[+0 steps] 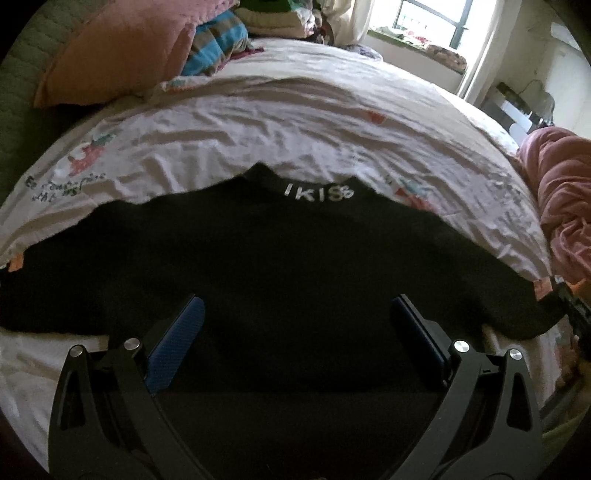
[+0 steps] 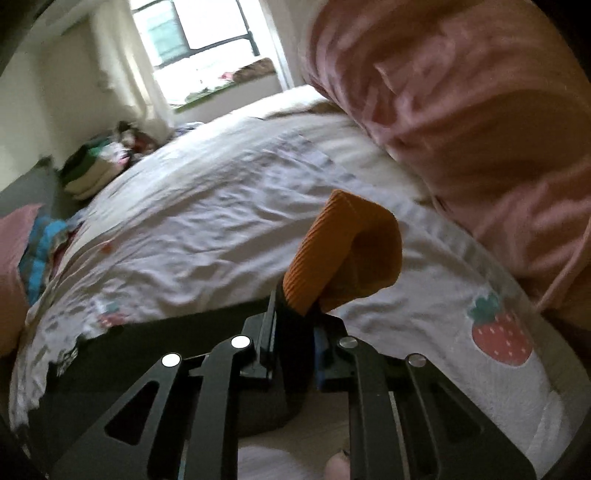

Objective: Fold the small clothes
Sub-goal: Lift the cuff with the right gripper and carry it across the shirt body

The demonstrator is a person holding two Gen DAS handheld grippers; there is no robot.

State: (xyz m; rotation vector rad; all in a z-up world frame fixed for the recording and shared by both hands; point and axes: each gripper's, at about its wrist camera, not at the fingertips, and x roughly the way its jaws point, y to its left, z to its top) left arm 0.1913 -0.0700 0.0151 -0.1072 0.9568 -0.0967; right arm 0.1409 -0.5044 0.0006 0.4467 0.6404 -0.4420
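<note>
A black top [image 1: 280,266] lay spread flat on the bed [image 1: 258,122], neckline away from the left wrist camera, white lettering at the collar [image 1: 318,193]. Sleeves ran out to both sides. The left gripper [image 1: 297,325] hovered over the lower body of the top, jaws wide apart, nothing between them; blue pads [image 1: 177,343] visible on the fingers.

In the right wrist view the right gripper [image 2: 293,332] had its jaws closed together, clamped on the sleeve end of the black top; the orange ribbed cuff [image 2: 343,254] stuck up past the fingertips, lifted off the bedsheet. That view was motion-blurred. In the left wrist view the same sleeve end sat at the far right edge, where part of the other gripper showed.

A pink blanket [image 2: 461,110] was heaped just beside the right gripper; a strawberry print [image 2: 500,341] marked the sheet near it. A pink pillow [image 1: 122,51] and a stack of clothes [image 1: 273,18] sat well apart at the head of the bed.

Step judged: the first sleeve fold, just started, with the cuff pinched and raised. Task early, garment otherwise unfolded. Next move likely calls for carrying the cuff across onto the body without dragging the shoulder, the left gripper free to pin the fabric. Risk: thin cuff slipping out.
</note>
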